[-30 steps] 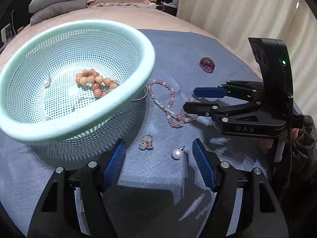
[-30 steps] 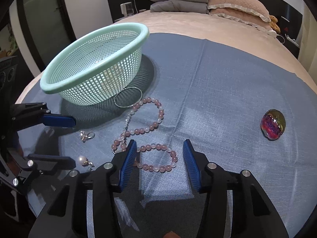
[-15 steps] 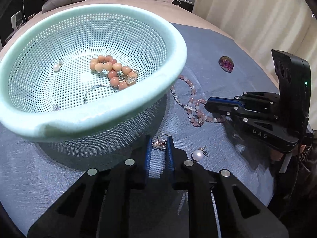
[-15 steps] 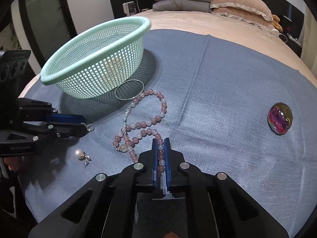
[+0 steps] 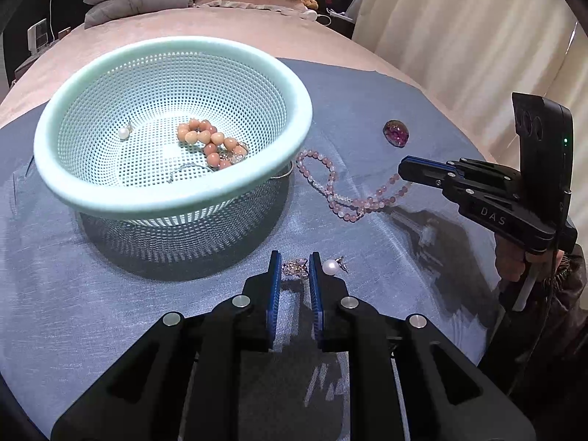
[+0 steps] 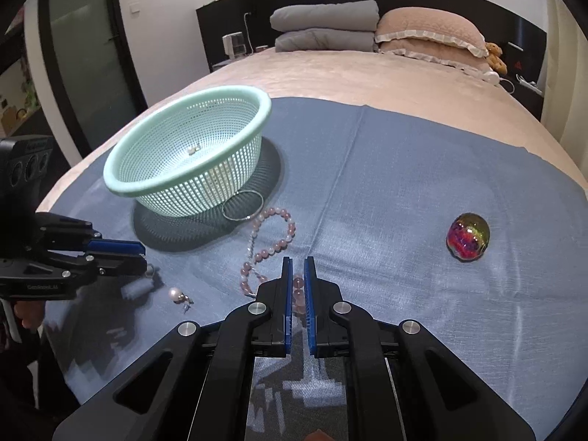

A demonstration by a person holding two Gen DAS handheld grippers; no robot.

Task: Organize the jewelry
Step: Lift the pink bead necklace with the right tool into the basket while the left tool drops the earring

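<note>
A mint mesh basket (image 5: 290,84) (image 6: 121,183) stands on a blue cloth and holds an orange bead bracelet (image 5: 209,139) and a pearl earring (image 5: 124,132). My left gripper (image 5: 295,262) is shut on a small gold ring (image 5: 294,268) and holds it just above the cloth, in front of the basket. A second pearl earring (image 5: 330,266) (image 6: 176,294) lies beside it. My right gripper (image 6: 298,266) is shut on one end of a pink bead necklace (image 6: 272,246) (image 5: 330,187) and lifts that end. The rest trails on the cloth.
A thin silver bangle (image 6: 242,204) lies against the basket's base. A dark iridescent stone (image 6: 468,235) (image 5: 396,133) sits on the cloth to the right. Pillows (image 6: 422,33) lie at the head of the bed behind. The cloth edge (image 6: 404,110) runs across the bed.
Both grippers closed from wide open: the left on the ring, the right on the necklace. Both have since risen, and the necklace end is pulled up.
</note>
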